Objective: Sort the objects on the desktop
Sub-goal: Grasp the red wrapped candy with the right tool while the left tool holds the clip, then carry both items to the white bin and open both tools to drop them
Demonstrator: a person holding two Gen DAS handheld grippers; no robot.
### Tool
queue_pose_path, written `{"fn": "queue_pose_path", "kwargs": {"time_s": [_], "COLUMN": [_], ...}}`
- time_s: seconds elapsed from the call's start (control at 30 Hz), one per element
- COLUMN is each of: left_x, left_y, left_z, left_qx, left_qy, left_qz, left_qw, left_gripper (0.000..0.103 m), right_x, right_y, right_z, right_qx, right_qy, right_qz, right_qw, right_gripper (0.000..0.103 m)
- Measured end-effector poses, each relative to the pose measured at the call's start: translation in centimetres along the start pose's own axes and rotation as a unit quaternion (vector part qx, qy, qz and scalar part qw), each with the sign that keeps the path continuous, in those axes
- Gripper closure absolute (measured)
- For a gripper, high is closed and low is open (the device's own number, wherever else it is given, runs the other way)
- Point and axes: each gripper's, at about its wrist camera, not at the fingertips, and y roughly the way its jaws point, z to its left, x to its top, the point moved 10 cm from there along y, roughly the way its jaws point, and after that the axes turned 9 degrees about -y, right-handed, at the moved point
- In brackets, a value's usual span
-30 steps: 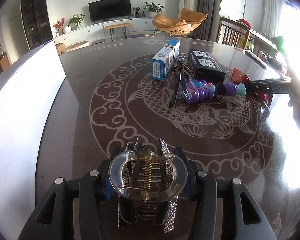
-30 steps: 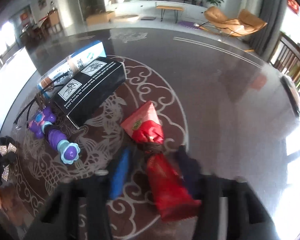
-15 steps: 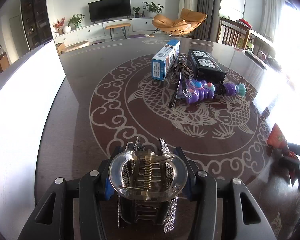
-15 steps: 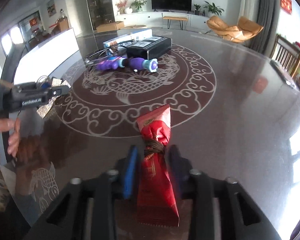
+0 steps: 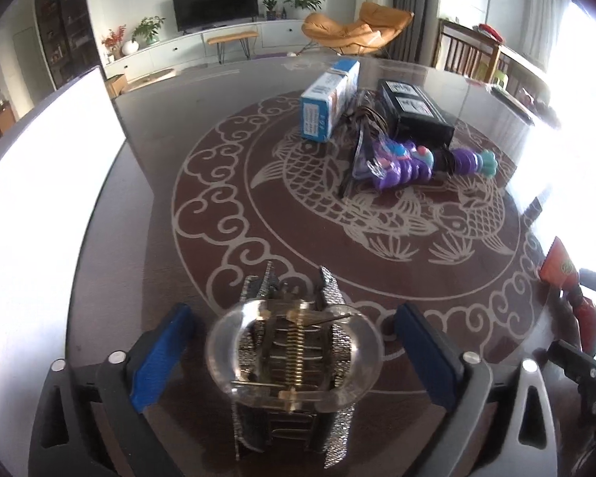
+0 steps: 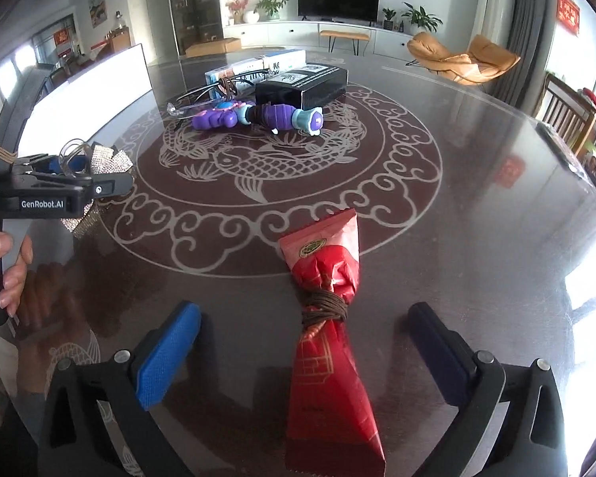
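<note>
A clear hair claw clip with a silver glitter bow lies on the dark table between the fingers of my left gripper, which is open and apart from it. It also shows in the right wrist view. A red packet tied with brown cord lies on the table between the fingers of my right gripper, which is open and not touching it. The packet shows at the right edge of the left wrist view.
At the far side of the round fish-pattern table lie a blue and white box, a black box, black cables and glasses and a purple toy. A bright white panel runs along the left.
Both grippers have opened. The left let go of the hair clip and the right let go of the red packet; both objects now rest on the table.
</note>
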Motion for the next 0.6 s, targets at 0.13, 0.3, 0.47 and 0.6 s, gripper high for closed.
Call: {"fn": "queue_pose_path", "kwargs": {"time_s": [0.13,0.3,0.47,0.6], "left_x": [-0.05,-0.04,-0.02,-0.18], "left_y": [-0.03,-0.07,-0.02,-0.02], "left_z": [-0.11,-0.16,-0.07,-0.22], "left_qx": [-0.002,-0.002,-0.002,-0.008], "left_qy": [-0.002,-0.002,-0.002,0.001], "left_qz": [0.001,0.000,0.001,0.006], "left_qw": [1.0000,1.0000,1.0000,1.0000], "left_gripper": [0.000,0.000,0.000,0.000], "right_x": [0.00,0.00,0.00,0.05], "right_y": [0.01,0.01,0.03,0.14], "right_z": [0.00,-0.01,0.00,0.11], "right_qx": [0.000,0.000,0.000,0.009], "right_qy": [0.000,0.000,0.000,-0.011], "right_qz": [0.000,0.000,0.000,0.007], "right_qw": [1.000,1.000,1.000,1.000], "right_gripper": [0.000,0.000,0.000,0.000]}}
